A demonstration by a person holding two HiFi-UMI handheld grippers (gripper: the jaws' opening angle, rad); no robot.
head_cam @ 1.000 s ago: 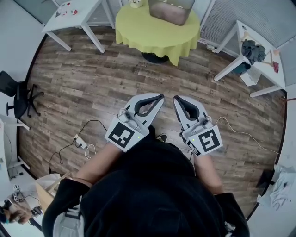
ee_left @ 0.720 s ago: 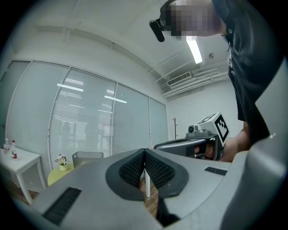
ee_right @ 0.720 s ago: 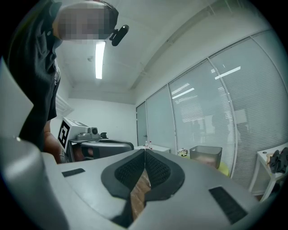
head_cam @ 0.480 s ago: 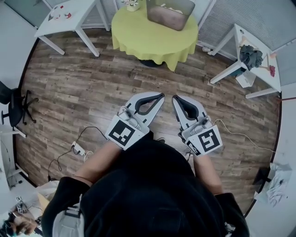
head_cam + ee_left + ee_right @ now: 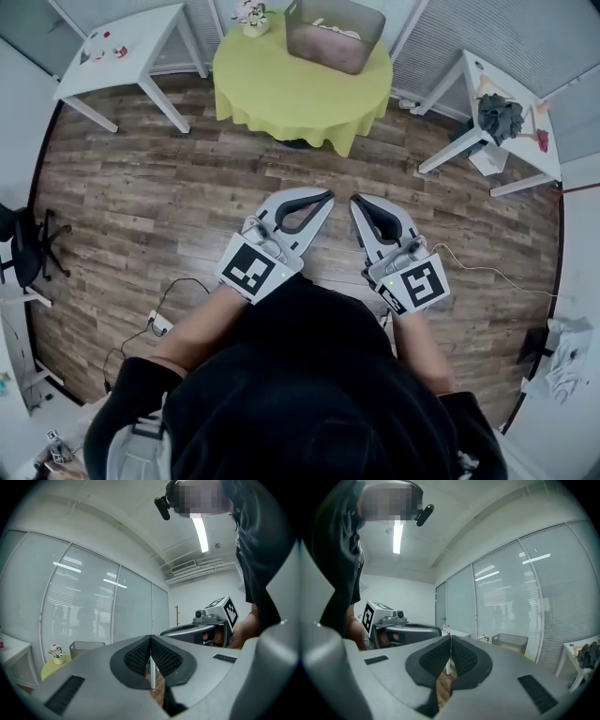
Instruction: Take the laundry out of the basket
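Observation:
A grey laundry basket (image 5: 335, 33) with pale laundry inside stands on a round table under a yellow-green cloth (image 5: 300, 89), far ahead of me. My left gripper (image 5: 325, 196) and right gripper (image 5: 356, 201) are held side by side over the wooden floor, well short of the table. Both are shut with nothing between the pads. In the left gripper view the shut left gripper (image 5: 150, 639) points toward the basket (image 5: 86, 648). In the right gripper view the right gripper (image 5: 450, 638) is likewise shut, and the basket (image 5: 509, 642) sits off to the right.
A small flower pot (image 5: 249, 14) stands beside the basket. White tables stand at the back left (image 5: 122, 47) and right (image 5: 502, 112), the right one holding dark clothes. An office chair (image 5: 23, 248) is at the left, and a cable with power strip (image 5: 159, 323) lies on the floor.
The table and basket have come further into view and shifted left in the head view. Both grippers keep the same shut pose in front of me.

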